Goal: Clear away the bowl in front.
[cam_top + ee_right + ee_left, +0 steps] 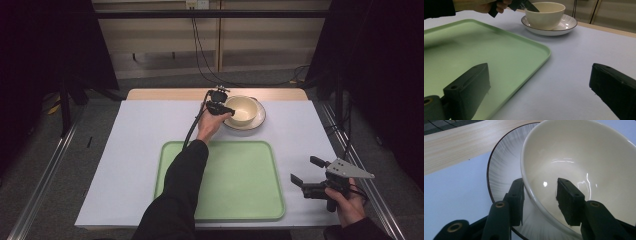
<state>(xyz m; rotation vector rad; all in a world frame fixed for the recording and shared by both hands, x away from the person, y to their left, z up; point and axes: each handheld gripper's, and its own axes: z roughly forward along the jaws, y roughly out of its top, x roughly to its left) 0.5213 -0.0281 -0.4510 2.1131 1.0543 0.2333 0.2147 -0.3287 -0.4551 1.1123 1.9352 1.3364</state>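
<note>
A cream bowl (242, 107) (579, 152) (546, 13) stands on a white plate with a dark rim (259, 119) (504, 165) (567, 23) at the far middle of the table. My left gripper (225, 110) (540, 182) straddles the bowl's near-left wall. One jaw is outside against the wall and the other is inside the bowl, with a gap between its pad and the wall. In the right gripper view the left gripper (529, 5) reaches over the bowl's rim. My right gripper (303, 169) (540, 75) is held open near the front right, with nothing between its jaws.
A light green tray (240, 180) (474, 50) lies bare on the near middle of the pale blue table cover (135, 150). A strip of wooden tabletop (461, 145) runs behind the plate. Dark stands and a cable are beyond the table.
</note>
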